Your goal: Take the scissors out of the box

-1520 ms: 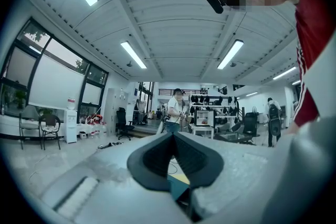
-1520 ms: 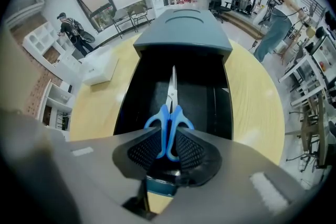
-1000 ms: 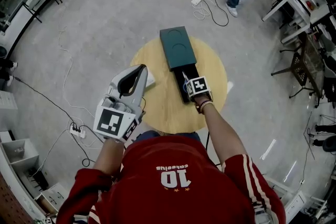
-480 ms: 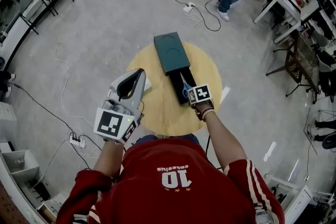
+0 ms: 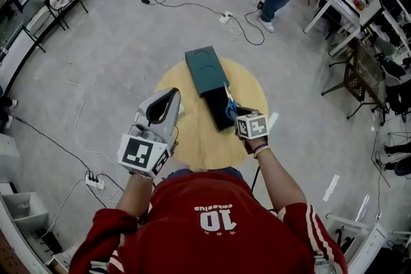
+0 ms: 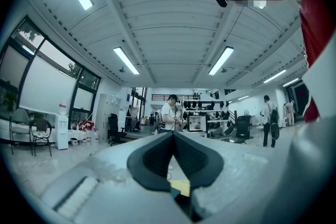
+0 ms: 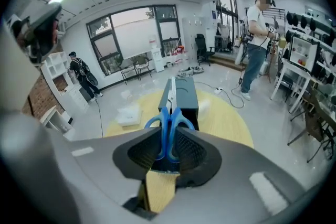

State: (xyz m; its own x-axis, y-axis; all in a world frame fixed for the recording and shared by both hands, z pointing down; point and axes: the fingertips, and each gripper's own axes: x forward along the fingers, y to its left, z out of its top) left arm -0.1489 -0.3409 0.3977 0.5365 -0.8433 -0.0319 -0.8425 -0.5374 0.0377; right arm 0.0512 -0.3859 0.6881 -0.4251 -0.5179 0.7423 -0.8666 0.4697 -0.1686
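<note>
Plainly, our right claw [image 7: 167,138] grips the scissors [image 7: 169,113] by their blue handles, blades reaching ahead over the box [image 7: 186,96]; our left claw [image 6: 173,136] is clenched empty.

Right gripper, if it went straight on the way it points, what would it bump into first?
Probably the box: the scissors held in the right gripper point at it, though depth is unclear.

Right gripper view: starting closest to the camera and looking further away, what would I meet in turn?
right gripper, shut on the scissors → scissors, with blue handles → box on the round table → standing person across the room
</note>
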